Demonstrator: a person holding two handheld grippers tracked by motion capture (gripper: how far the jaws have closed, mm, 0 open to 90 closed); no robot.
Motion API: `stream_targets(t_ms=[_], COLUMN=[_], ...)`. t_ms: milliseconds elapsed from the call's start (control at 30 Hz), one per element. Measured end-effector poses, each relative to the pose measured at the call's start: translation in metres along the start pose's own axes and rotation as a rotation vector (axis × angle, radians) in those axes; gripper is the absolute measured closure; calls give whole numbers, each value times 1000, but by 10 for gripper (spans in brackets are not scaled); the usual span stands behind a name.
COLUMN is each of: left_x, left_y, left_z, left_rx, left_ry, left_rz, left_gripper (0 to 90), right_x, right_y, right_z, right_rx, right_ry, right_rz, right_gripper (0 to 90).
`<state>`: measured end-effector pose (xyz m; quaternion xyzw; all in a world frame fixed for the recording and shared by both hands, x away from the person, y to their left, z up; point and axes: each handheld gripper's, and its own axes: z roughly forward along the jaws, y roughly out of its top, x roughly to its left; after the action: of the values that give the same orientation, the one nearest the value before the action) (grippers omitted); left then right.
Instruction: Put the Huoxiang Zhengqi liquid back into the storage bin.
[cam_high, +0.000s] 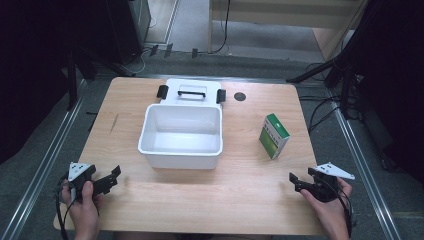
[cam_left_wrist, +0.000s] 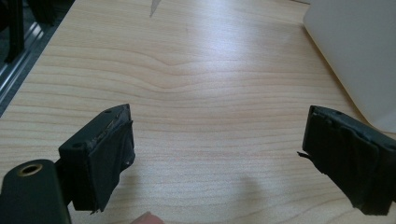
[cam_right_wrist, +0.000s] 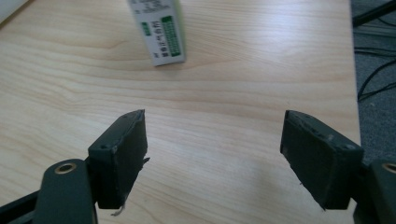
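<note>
Both grippers, left (cam_high: 111, 178) and right (cam_high: 299, 182), hovered open and empty at the near worktop (cam_high: 250, 200) edge; green-and-white carton (cam_high: 274, 135) stood upright right of the white bin (cam_high: 181, 136), best pinched across its narrow faces.

Green-white box (cam_right_wrist: 159, 30): top cut off by frame edge, print too small to read. White bin (cam_left_wrist: 355, 51) beside it: 1 corner showing.
</note>
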<state>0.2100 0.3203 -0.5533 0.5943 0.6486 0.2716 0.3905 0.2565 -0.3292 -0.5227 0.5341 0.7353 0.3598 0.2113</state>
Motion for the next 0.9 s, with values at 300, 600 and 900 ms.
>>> stream_targets(t_ms=[300,600,900], left_x=[0,1,1], left_y=[0,0,0], left_z=[0,0,0], left_rx=[2,3,5], left_ry=[3,-2,-4], left_rz=[5,-2,-8], left_gripper=[96,96,96], right_x=[16,42,53], right_y=[44,103,147], right_z=[4,10,19], right_rx=[236,410,539], right_ry=[26,-7,-68], right_rz=[-124,-210,-231], right_gripper=[221,183,165])
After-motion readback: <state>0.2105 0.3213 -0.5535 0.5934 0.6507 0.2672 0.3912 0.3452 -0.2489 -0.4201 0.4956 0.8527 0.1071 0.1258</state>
